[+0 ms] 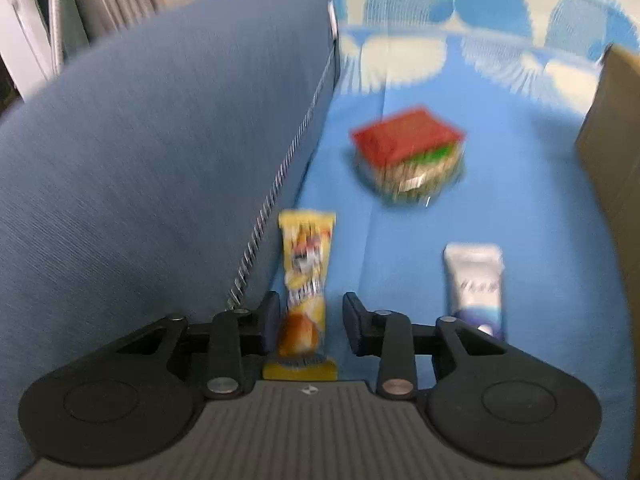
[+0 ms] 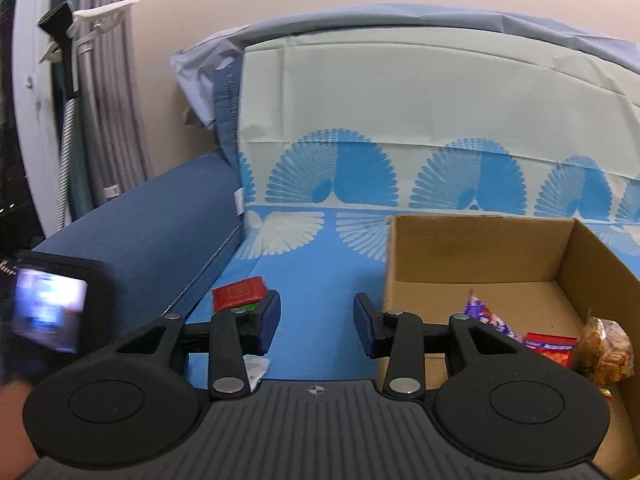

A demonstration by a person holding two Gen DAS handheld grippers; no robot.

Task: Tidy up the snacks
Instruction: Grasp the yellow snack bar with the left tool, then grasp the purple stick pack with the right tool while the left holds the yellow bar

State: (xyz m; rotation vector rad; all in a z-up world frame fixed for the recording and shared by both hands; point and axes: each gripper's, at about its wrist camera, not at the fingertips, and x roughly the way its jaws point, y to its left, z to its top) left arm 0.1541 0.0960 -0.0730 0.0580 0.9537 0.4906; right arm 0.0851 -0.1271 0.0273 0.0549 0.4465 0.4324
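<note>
Snacks lie scattered on a blue patterned sofa seat (image 1: pixel 520 200), and a yellow snack bar (image 1: pixel 306 284) sits lengthwise between the fingers of the left hand-held gripper (image 1: pixel 310 322). Its jaws stand apart: the left pad is at the wrapper's edge, the right pad is clear of it with blue cover showing in the gap, so nothing is clamped. The picture is blurred. Just left of the bar runs the zippered seam of the blue armrest (image 1: pixel 160 160), which fills the left half of the frame and leaves little room on that side. To the lower right lies a white and purple packet (image 1: pixel 474 284), apart from the bar; above centre sits a red-topped pack (image 1: pixel 408 148), with open cover around it. A cardboard box (image 1: pixel 612 140) edge closes the right side.

In the right wrist view, the right hand-held gripper (image 2: pixel 316 324) is open and empty over bare seat cover. The box's left wall rises just beside its right finger; several wrapped snacks (image 2: pixel 552 348) lie inside at the lower right. The red pack shows behind the left finger.
</note>
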